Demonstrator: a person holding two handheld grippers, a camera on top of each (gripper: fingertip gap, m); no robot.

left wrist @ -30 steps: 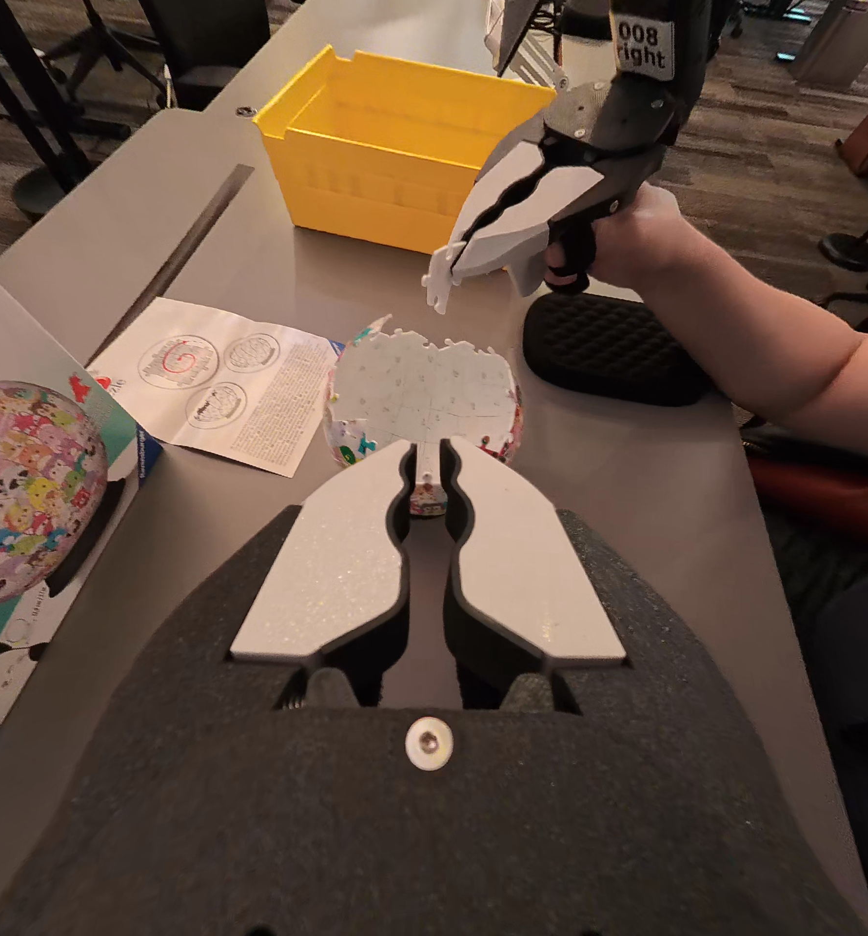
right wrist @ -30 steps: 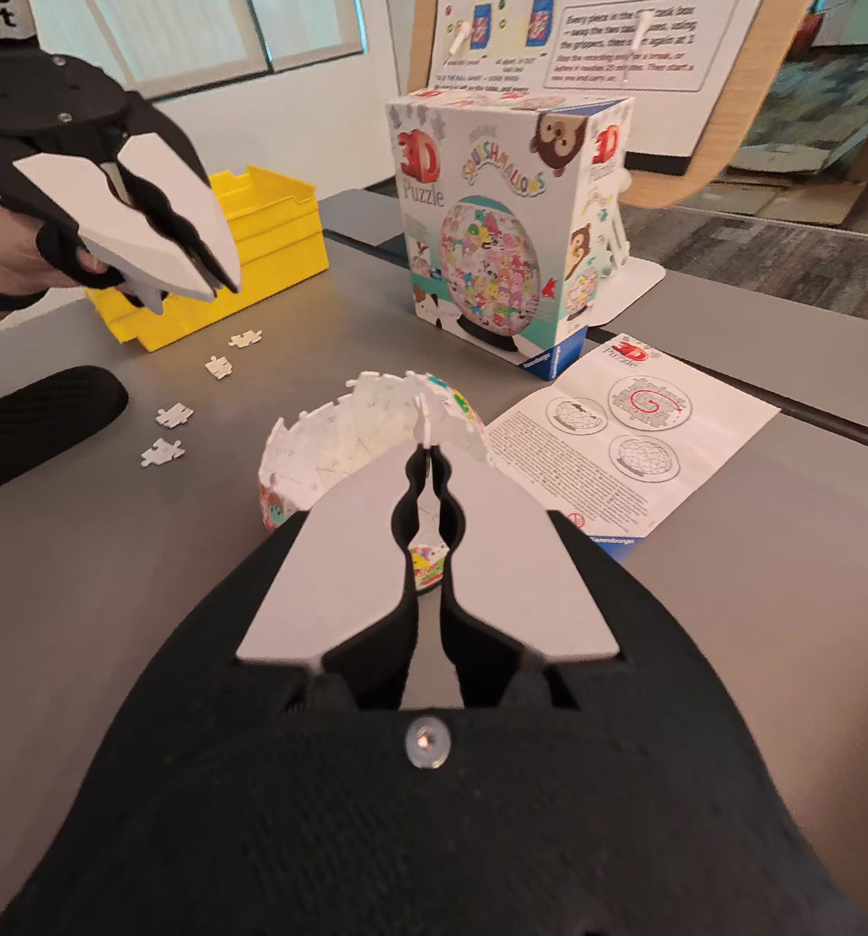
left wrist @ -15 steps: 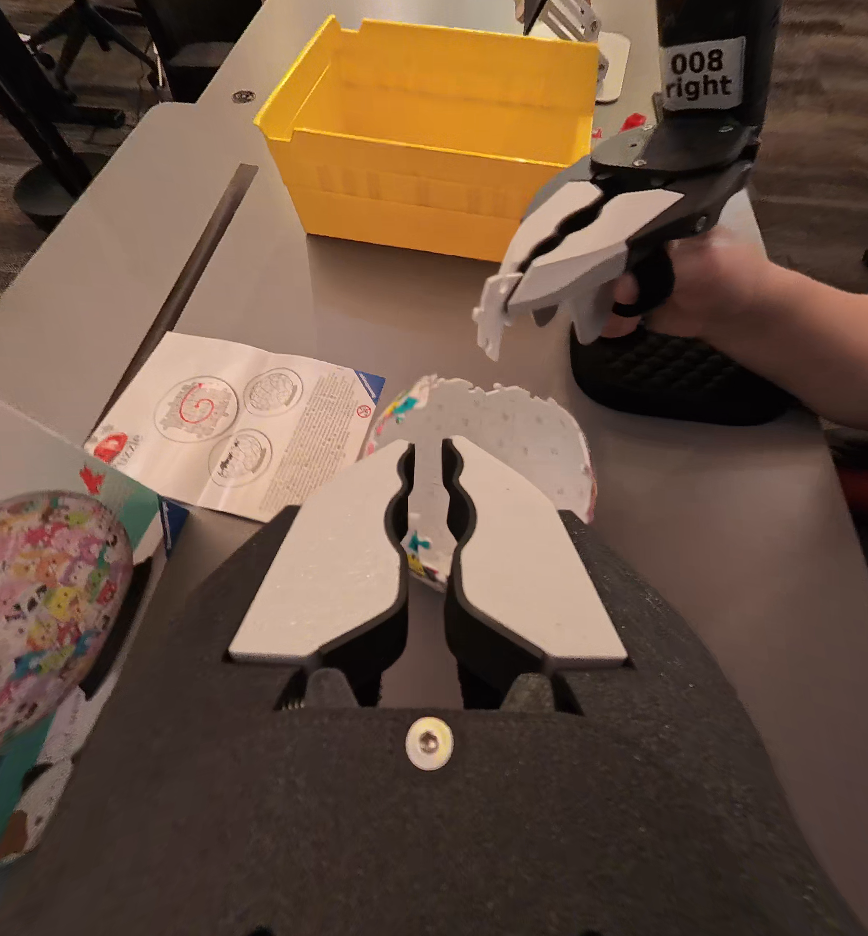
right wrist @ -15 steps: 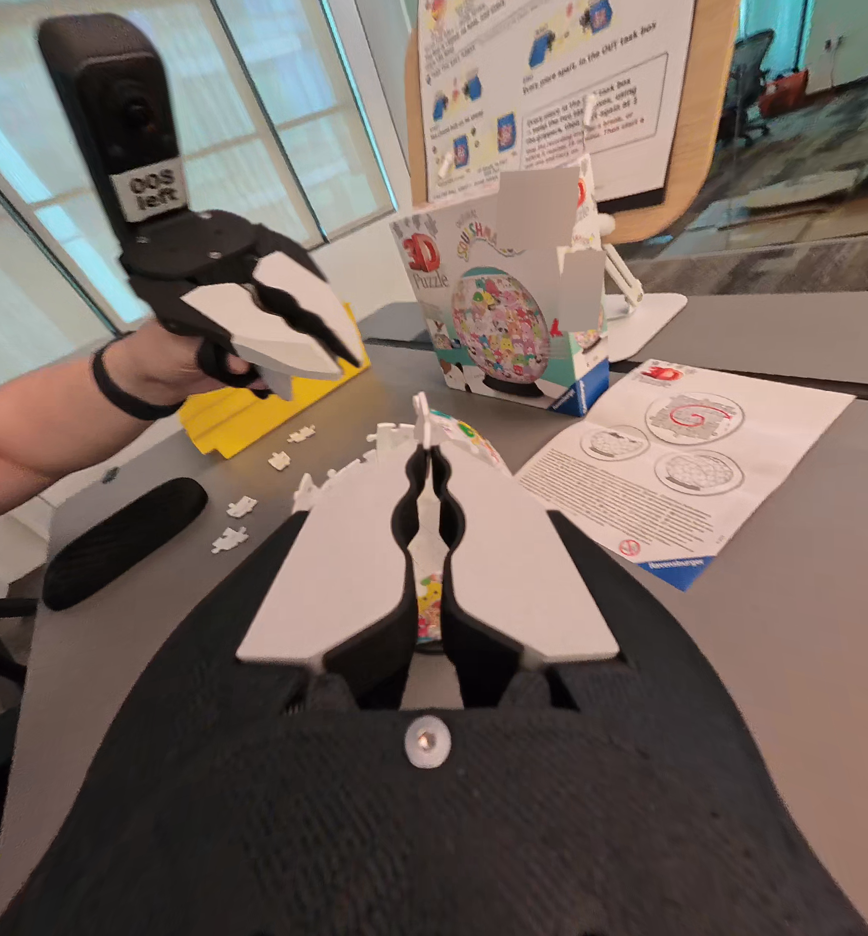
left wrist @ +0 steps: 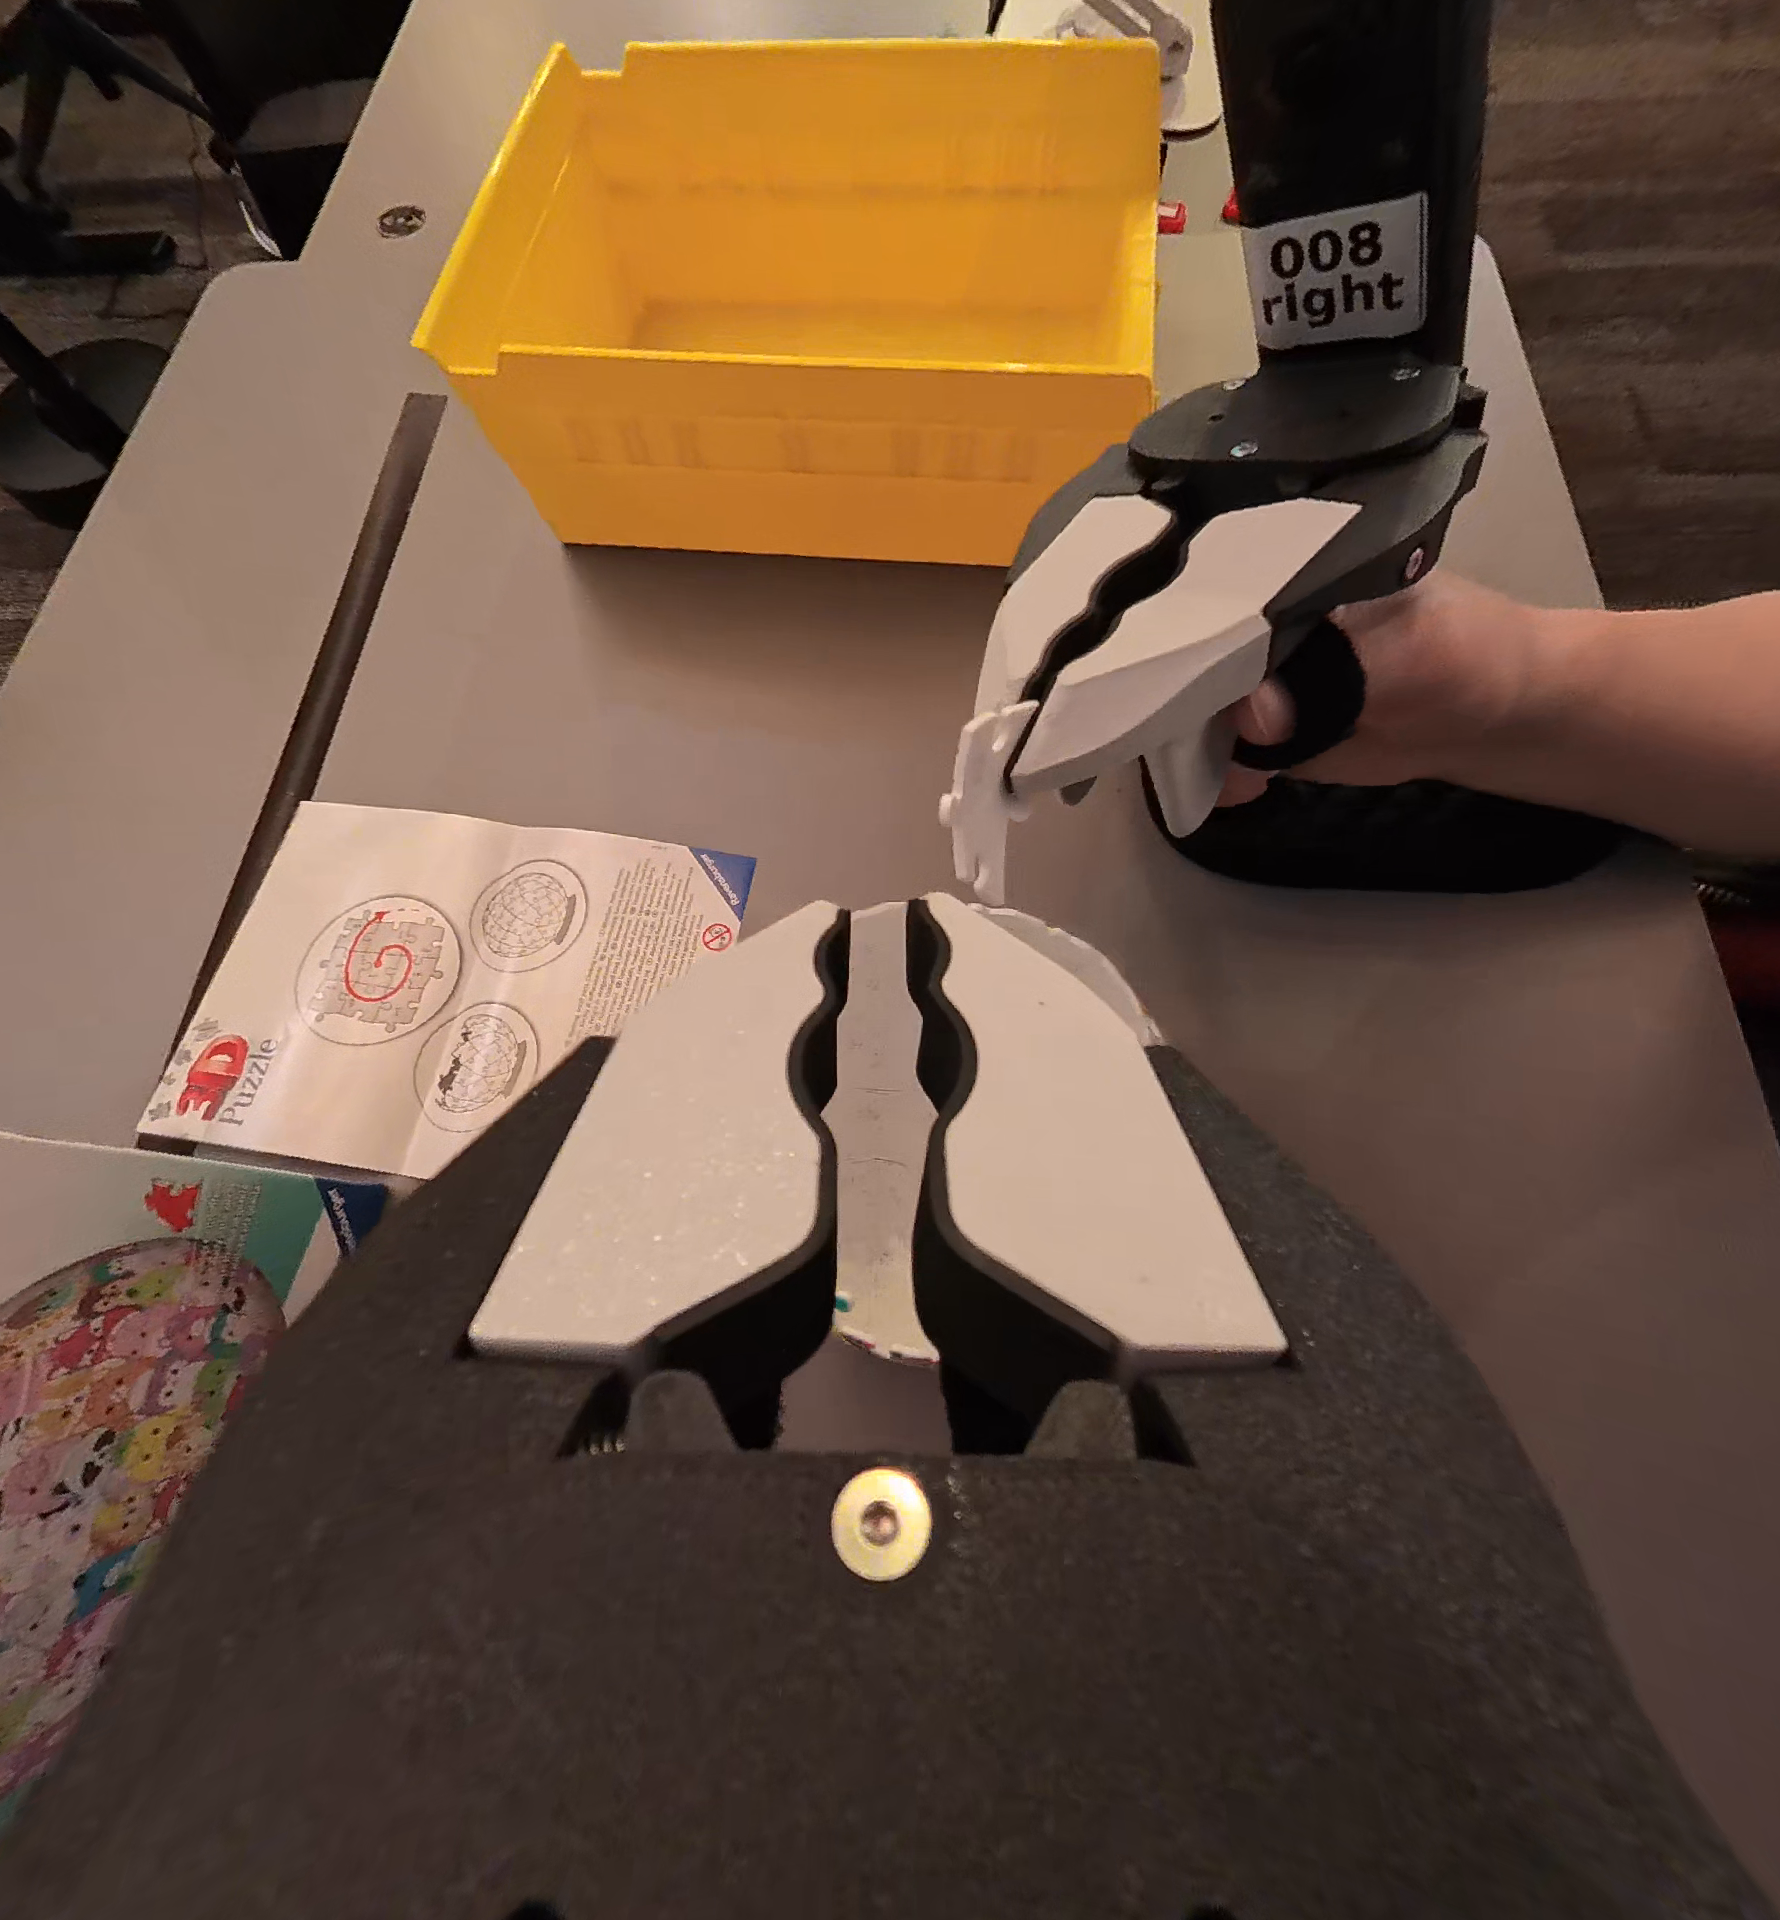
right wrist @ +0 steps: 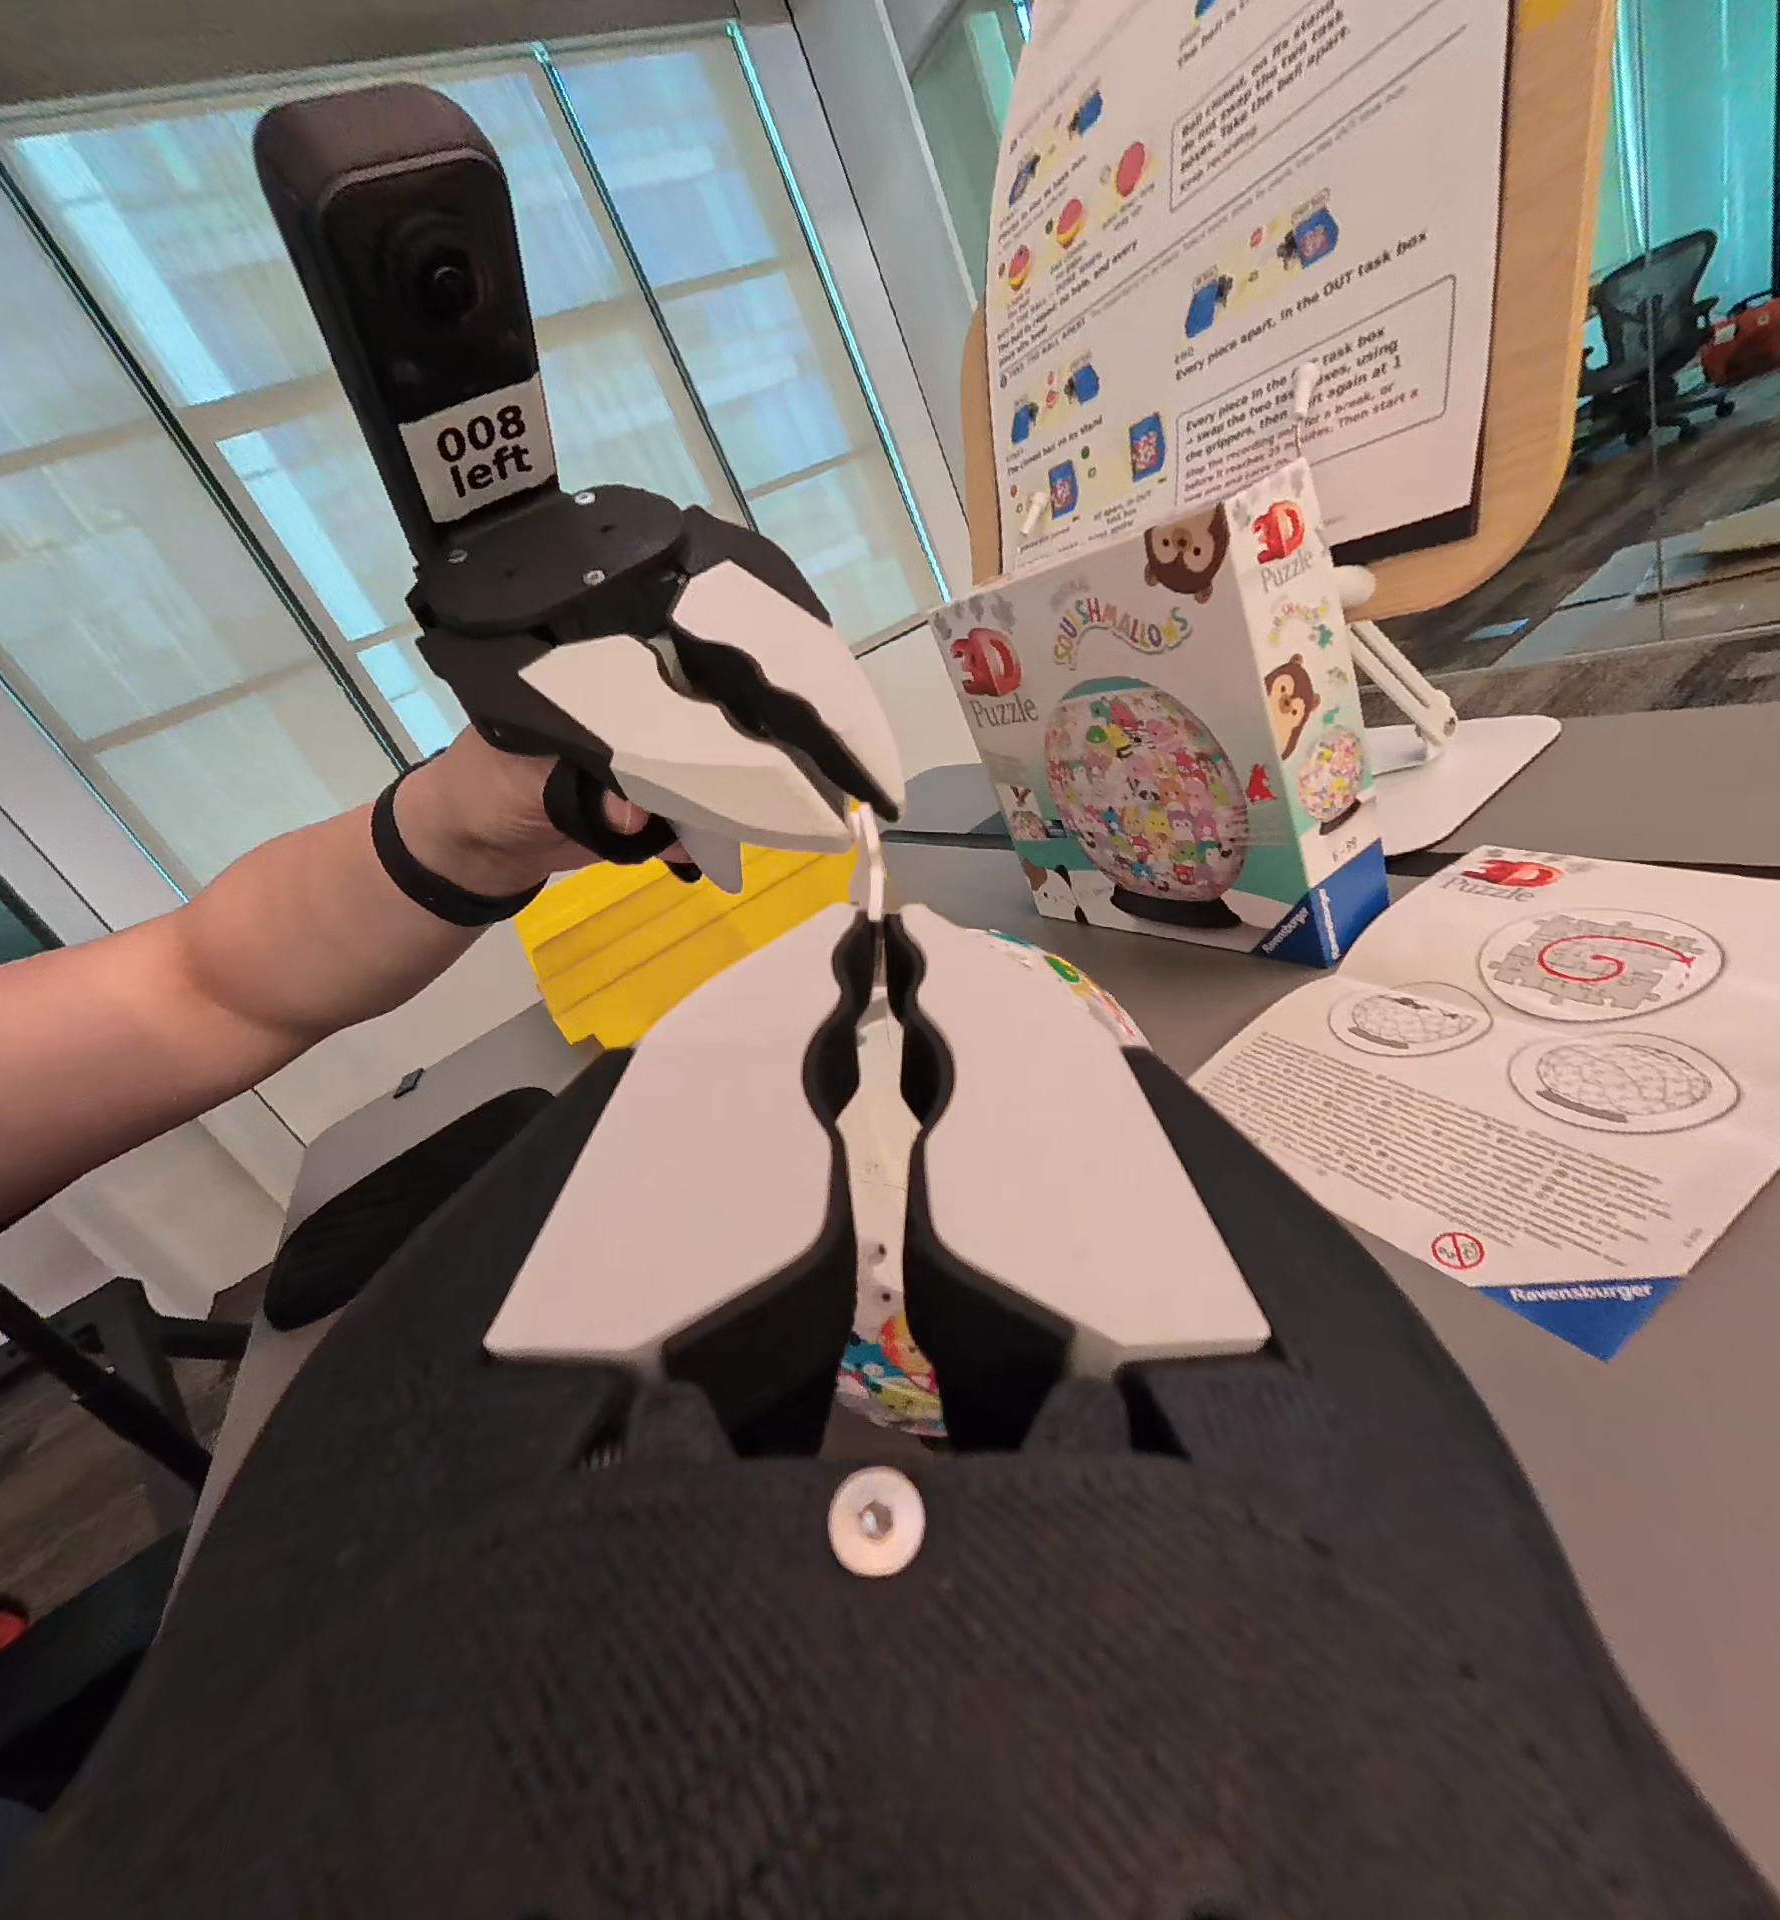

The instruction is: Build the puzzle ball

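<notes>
Fingers (left wrist: 678, 1143) of the left gripper (left wrist: 875, 920) were pressed narrowly on the rim of the partial puzzle ball (left wrist: 1073, 956). The right gripper (left wrist: 1011, 769) pinched a loose white puzzle piece (left wrist: 979, 790) just above that rim, over the grey table (left wrist: 657, 707), between the yellow bin (left wrist: 792, 468) and the instruction sheet (left wrist: 429, 966).

Lettered labels (left wrist: 1333, 272), box (right wrist: 1156, 727), leaflet (left wrist: 450, 977), poster (right wrist: 1250, 260)
</notes>
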